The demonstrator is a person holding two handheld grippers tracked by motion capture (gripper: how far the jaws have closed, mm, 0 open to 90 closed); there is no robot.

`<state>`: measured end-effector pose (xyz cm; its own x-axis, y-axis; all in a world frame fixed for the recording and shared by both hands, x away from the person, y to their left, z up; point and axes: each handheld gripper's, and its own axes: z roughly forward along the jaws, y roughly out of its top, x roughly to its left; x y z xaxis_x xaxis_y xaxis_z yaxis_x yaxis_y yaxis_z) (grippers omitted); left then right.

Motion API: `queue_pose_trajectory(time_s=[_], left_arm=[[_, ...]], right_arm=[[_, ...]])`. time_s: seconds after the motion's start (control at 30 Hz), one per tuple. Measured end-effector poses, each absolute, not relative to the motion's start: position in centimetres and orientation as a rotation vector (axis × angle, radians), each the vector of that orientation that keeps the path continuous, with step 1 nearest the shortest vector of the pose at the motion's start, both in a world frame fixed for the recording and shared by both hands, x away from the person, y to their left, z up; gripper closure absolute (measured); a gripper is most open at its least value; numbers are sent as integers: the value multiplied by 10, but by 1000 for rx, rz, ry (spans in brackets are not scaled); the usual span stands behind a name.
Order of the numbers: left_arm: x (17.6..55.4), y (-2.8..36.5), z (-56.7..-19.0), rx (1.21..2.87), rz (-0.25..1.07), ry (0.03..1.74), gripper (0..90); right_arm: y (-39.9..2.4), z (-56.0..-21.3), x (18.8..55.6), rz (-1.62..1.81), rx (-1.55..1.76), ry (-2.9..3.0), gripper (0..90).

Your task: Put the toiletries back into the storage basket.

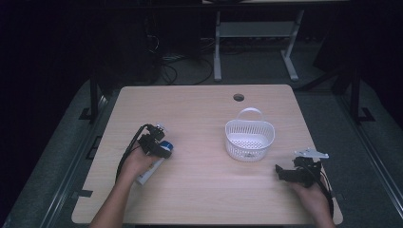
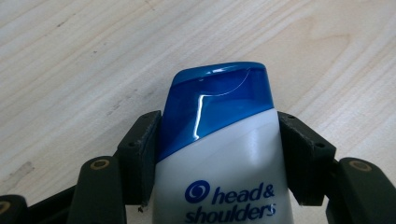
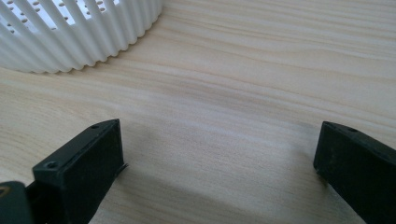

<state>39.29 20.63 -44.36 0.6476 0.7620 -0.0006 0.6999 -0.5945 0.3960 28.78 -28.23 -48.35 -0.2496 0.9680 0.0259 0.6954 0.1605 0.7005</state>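
Observation:
A white shampoo bottle (image 1: 148,172) with a blue cap lies on the wooden table (image 1: 204,190) at the left. In the left gripper view the bottle (image 2: 219,140) sits between the two black jaws, just below its cap, and both pads press against its sides. The person's left hand holds my left gripper (image 1: 164,150) low over the bottle; its jaws (image 2: 219,125) are shut on it. At the right, near the front edge, my right gripper (image 1: 278,172) rests low on the table. In its own view the right gripper (image 3: 219,149) stands wide open over bare wood.
A white slotted plastic basket (image 1: 237,151) with a loop handle stands right of centre, and its ribbed wall (image 3: 70,32) shows just ahead of the right gripper. A round cable hole (image 1: 238,97) sits near the table's far edge. Dark floor, cables and a desk frame lie beyond.

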Motion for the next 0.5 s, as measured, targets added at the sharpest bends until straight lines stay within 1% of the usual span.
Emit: queue_pose_trajectory(time_s=[0.13, 0.5], left_arm=[[392, 208, -441, 2497, 224, 1145, 370], [383, 222, -420, 2379, 211, 1105, 371]], right_arm=[[-282, -484, 288, 847, 1577, 2012, 9], [-282, -484, 288, 847, 1576, 2013, 9]])
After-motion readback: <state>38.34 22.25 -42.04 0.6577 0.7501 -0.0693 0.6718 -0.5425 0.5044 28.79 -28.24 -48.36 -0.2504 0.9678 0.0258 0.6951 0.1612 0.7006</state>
